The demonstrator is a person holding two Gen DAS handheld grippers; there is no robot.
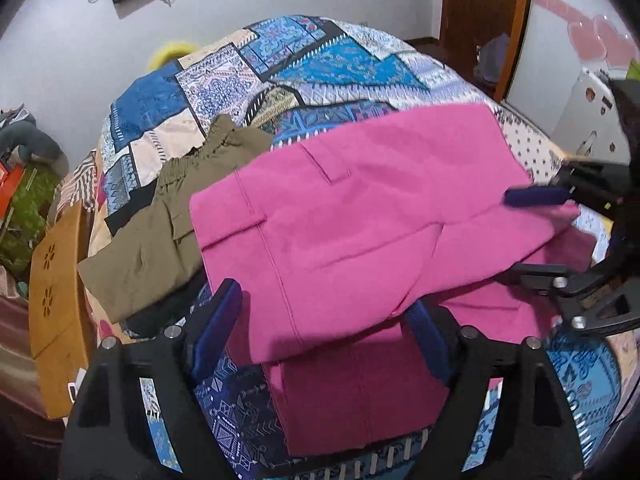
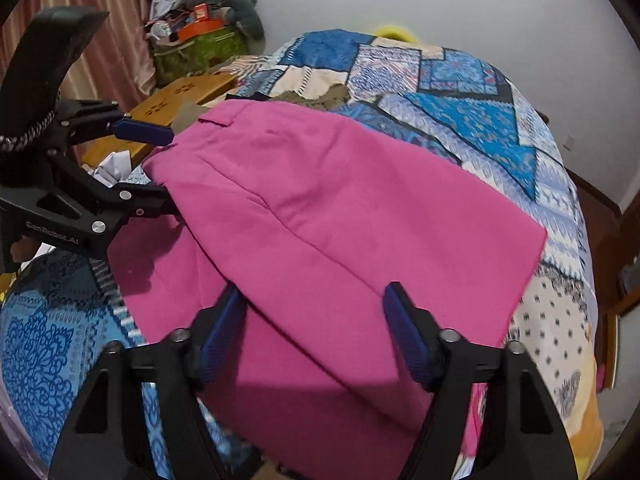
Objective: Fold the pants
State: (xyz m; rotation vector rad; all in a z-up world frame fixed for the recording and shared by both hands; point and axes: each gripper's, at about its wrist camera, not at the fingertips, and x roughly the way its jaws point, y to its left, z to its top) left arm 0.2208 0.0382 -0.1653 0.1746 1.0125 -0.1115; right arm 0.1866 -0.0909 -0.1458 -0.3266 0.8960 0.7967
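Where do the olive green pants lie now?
In the left wrist view, the olive green pants lie on the patterned bedspread, left of the pink pants, whose edge overlaps them.

Both views were fisheye, each mounted behind its own tool and looking forward and steeply down along the fingers, close over the bed [image 1: 168, 92]. The left wrist view faced across the pink pants [image 1: 360, 208] toward the wall and door, with the right tool [image 1: 528, 236] entering at its right edge. The right wrist view faced the same wall from the other side, with the left tool [image 2: 160, 172] at its left edge. Shared between them: pink pants, patterned bedspread, olive garment [image 1: 160, 232], wooden board [image 2: 180, 96].
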